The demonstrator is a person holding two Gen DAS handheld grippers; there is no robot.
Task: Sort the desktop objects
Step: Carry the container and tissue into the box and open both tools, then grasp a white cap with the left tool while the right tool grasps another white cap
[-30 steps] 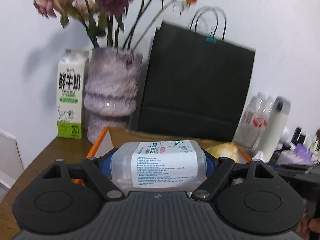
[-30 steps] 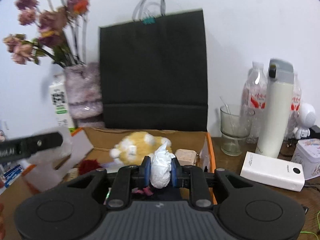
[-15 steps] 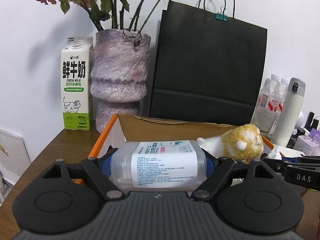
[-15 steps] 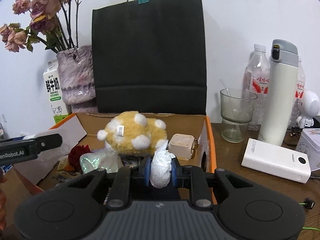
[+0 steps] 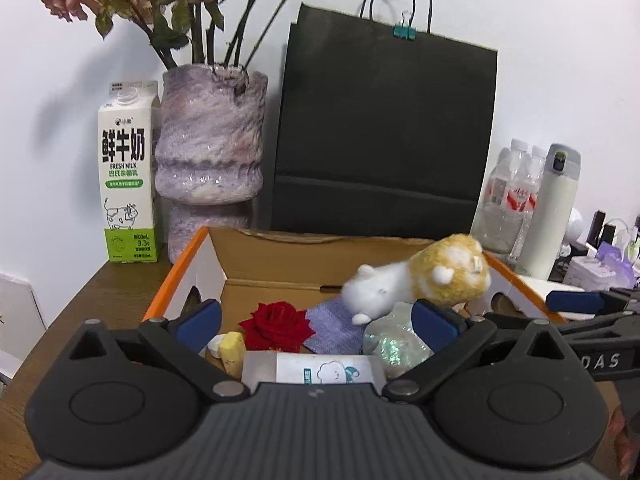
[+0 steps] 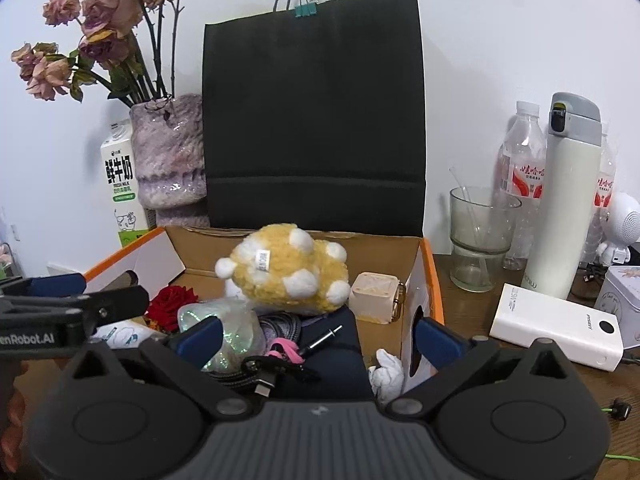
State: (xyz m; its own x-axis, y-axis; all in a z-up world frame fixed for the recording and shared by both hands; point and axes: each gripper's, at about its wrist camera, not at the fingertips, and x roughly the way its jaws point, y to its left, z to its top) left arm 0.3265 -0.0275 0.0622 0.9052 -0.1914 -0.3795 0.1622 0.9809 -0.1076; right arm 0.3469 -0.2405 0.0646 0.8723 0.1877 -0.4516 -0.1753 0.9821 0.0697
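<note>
The clear plastic wipes box with a white label lies in the orange-edged cardboard box, at 6 o'clock below the left claw. The crumpled white tissue lies low between the right claw jaws. Both claws are opening wide, touching nothing.

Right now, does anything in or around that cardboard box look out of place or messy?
Yes. The plush toy lies tipped on its side atop the pile in the cardboard box. A crumpled tissue sits loose there, and a black cable sprawls tangled.
</note>
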